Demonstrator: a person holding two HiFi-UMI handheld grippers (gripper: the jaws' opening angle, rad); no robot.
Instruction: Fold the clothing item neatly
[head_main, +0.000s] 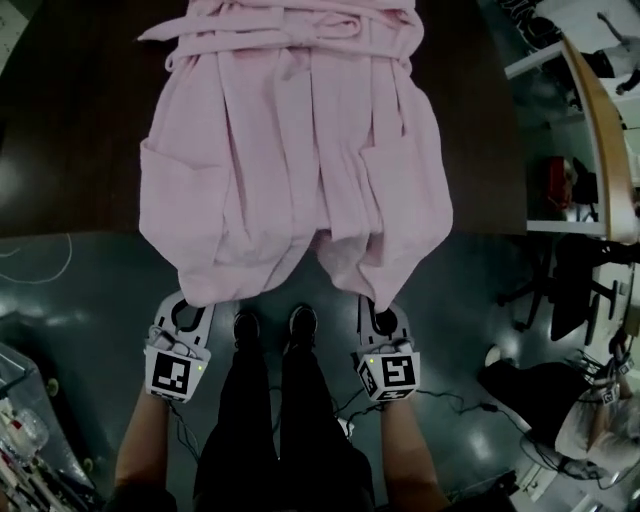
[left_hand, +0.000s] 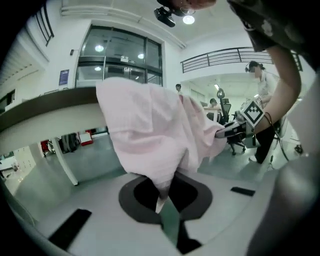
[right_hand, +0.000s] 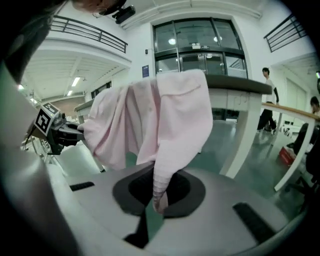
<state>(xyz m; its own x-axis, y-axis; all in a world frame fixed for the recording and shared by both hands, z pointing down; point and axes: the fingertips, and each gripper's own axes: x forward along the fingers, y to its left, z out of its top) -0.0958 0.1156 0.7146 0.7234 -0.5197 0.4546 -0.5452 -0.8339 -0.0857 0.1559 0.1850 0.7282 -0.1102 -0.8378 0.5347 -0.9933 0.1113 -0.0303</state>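
At the near edge of the dark table we've got the left gripper and right gripper each pinched on a dangling hem corner of the pink robe, probably to fold it upward.

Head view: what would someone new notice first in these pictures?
A pink robe lies spread on the dark table, its hem hanging over the near edge. Below it, the left claw and the right claw are each shut on a bottom corner of the hem, with the person's black shoes between them.
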